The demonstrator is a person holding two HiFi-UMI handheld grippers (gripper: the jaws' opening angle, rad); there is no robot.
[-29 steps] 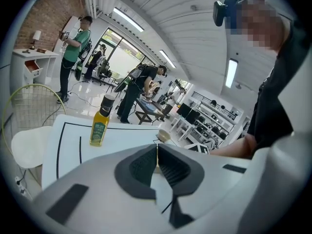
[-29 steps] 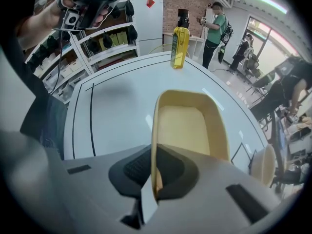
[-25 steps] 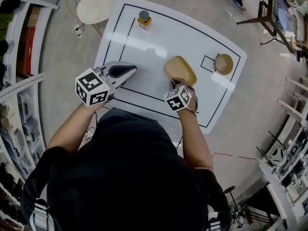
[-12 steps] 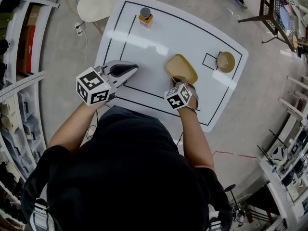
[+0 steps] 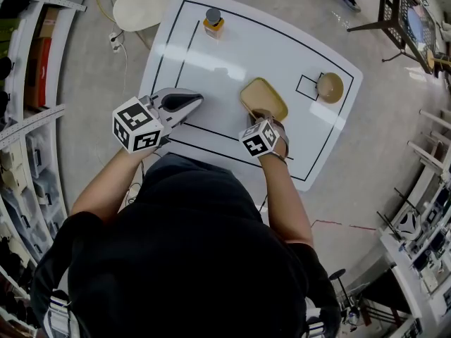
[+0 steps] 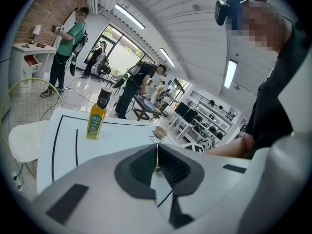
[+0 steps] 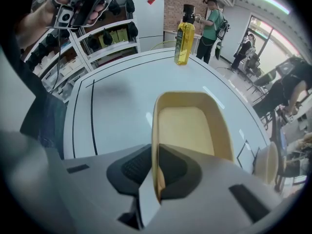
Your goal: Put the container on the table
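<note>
A shallow tan container (image 5: 263,98) (image 7: 190,123) with rounded corners is over the middle of the white table (image 5: 232,55). My right gripper (image 5: 259,116) (image 7: 157,175) is shut on the container's near rim, and the rim runs between the jaws. Whether the container rests on the table or hangs just above it I cannot tell. My left gripper (image 5: 194,101) (image 6: 156,168) hovers over the table's near left part with its jaws shut and nothing between them.
A yellow oil bottle (image 5: 213,22) (image 7: 184,35) (image 6: 97,116) stands at the table's far left. A small tan bowl (image 5: 330,86) (image 6: 160,130) sits at the right by a drawn square. Black lines mark the tabletop. A white chair (image 5: 144,5) is beyond the far edge, shelves (image 5: 28,104) to the left.
My right gripper and the container have shifted slightly toward the far side of the table. The left gripper has barely moved.
</note>
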